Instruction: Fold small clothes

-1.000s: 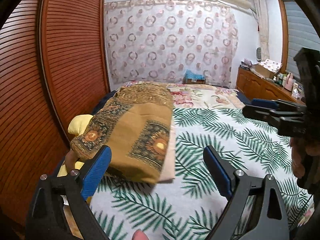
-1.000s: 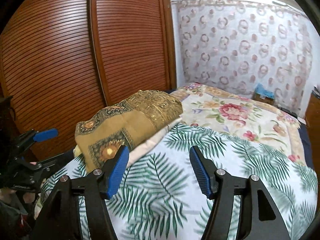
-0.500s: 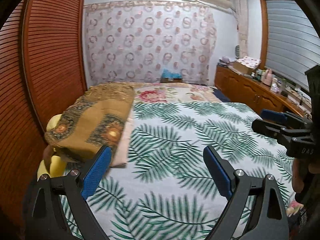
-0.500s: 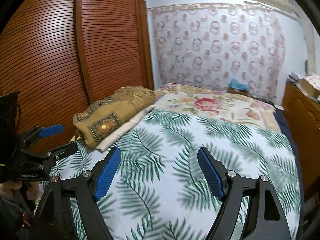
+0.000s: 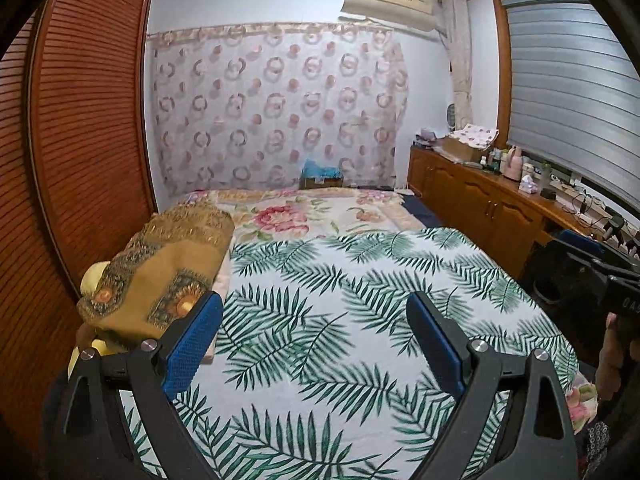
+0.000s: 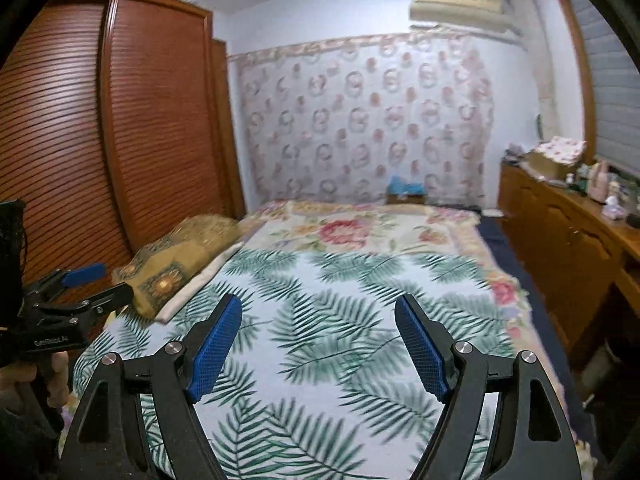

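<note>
The left hand-held gripper (image 5: pixel 314 326) is held wide above the palm-leaf sheet (image 5: pixel 360 300), nothing between its blue pads; the right hand-held gripper (image 6: pixel 318 328) is likewise spread wide and empty over the same sheet; the folded brown patterned garment (image 5: pixel 168 268) is seen lying on a pale cloth at the bed's left edge, beside the slatted wardrobe (image 5: pixel 80 140), well apart from both grippers; a floral blanket (image 5: pixel 312 216) is laid beyond.
</note>
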`<control>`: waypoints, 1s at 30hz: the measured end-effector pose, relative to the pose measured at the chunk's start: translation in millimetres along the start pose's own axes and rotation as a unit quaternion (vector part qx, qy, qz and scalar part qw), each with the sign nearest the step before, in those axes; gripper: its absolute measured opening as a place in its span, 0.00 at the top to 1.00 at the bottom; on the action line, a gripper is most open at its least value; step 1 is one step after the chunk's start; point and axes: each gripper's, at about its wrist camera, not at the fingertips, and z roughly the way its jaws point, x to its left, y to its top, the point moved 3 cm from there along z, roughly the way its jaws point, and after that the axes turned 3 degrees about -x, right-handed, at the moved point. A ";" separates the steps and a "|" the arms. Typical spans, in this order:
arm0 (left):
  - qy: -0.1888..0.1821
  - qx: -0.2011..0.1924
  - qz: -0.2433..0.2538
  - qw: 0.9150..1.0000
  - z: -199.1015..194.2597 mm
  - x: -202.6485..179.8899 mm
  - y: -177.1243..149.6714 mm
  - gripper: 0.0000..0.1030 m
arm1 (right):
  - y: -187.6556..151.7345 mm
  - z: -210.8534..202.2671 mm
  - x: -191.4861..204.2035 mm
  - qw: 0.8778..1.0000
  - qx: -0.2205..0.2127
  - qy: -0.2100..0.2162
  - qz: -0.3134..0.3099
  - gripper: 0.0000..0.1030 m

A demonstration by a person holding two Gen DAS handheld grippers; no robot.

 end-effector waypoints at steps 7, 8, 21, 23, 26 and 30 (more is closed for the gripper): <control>0.001 -0.018 -0.008 1.000 -9.7 -5.1 13.9 0.09 | 3.3 -36.6 -2.8 0.999 -0.026 -0.027 0.006 0.22; 0.001 -0.019 -0.007 1.000 -10.2 -5.6 14.9 0.09 | 2.4 -38.5 -2.0 0.999 -0.027 -0.028 0.008 0.22; 0.005 -0.020 -0.006 1.000 -12.7 -6.8 15.9 0.09 | -2.2 -21.3 -2.6 0.999 -0.027 -0.031 0.015 0.22; 0.004 -0.020 -0.007 1.000 -12.3 -6.8 15.8 0.09 | -0.9 -20.8 -2.9 0.999 -0.027 -0.030 0.015 0.22; 0.005 -0.020 -0.007 1.000 -12.2 -6.2 15.8 0.09 | -1.9 -20.7 -3.0 0.999 -0.027 -0.030 0.014 0.22; 0.005 -0.020 -0.007 1.000 -12.5 -5.4 15.8 0.09 | -1.4 -20.7 -4.5 0.999 -0.025 -0.029 0.014 0.22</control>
